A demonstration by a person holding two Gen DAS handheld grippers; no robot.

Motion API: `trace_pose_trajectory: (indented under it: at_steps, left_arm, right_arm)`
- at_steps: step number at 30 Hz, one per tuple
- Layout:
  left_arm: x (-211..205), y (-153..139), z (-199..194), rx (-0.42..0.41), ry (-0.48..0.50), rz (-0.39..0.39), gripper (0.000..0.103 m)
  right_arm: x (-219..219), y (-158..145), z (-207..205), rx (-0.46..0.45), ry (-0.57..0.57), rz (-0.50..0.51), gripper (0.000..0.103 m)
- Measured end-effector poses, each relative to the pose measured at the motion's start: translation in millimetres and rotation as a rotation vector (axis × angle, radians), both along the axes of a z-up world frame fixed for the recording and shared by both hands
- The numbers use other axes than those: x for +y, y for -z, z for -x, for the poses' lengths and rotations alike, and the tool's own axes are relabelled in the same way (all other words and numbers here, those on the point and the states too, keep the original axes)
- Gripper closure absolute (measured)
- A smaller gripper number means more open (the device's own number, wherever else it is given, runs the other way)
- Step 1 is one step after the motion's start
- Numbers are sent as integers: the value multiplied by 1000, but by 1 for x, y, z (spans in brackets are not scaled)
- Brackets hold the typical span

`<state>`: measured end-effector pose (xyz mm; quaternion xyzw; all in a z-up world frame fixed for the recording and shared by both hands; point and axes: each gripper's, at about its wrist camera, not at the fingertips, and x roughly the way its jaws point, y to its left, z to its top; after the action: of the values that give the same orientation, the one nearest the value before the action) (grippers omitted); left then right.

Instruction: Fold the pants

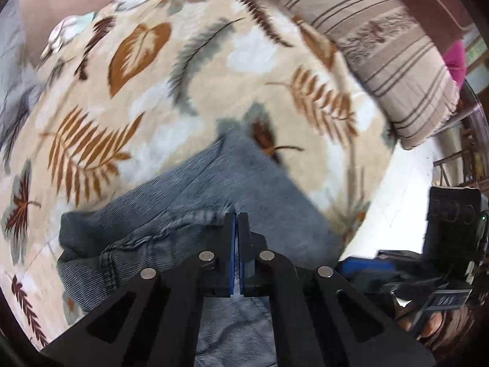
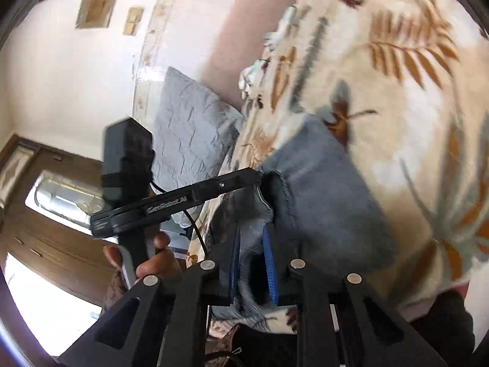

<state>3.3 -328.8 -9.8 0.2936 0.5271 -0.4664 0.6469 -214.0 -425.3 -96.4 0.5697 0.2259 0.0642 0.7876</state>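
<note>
Pants [image 1: 220,183]: blue-grey denim, on the leaf-print blanket [image 1: 146,70] of a bed; far part flat on the blanket, near edge bunched and lifted at both grippers.
Left gripper [image 1: 237,217]: pointing steeply down, blue pads fully together; tips at a stitched seam of the pants, thin cloth likely pinched there, though no fabric visible between the pads.
Right gripper [image 2: 252,235]: near level, jaws narrow, clamped on a thick wad of denim, cloth bulging out between the blue pads.
Hand [image 2: 152,260]: visible in the right wrist view, wrapped round the left gripper's handle, just beside the right gripper.
Spacing: the two grippers close together along the same near edge of the pants.
Surroundings: striped cushion [image 1: 382,46] beyond the blanket; grey pillow [image 2: 189,128] near the wall; both well apart from the pants.
Step in hand: by judgement, grasp of the near edge complete, fold carry about to start; fold not yet laid.
Progress: early to middle; pants not yet a neat stack.
Next move calls for: lift of both grips together, level carry over the flat part, edges matched before release.
Risk: thin left pinch slipping off the seam; uneven lift skewing the fold.
</note>
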Motion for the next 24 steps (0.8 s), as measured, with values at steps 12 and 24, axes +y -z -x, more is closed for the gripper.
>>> trace_pose_trajectory:
  at_steps: [12,24]
  left_arm:
    - [21,-20,-6,-256,412,-242,38]
    - [8,27,-38,-20,543,-229,30]
  right_arm:
    - [70,21,-9,23,-162,-81,30]
    - [93,18,-28,78,-83,-108,37]
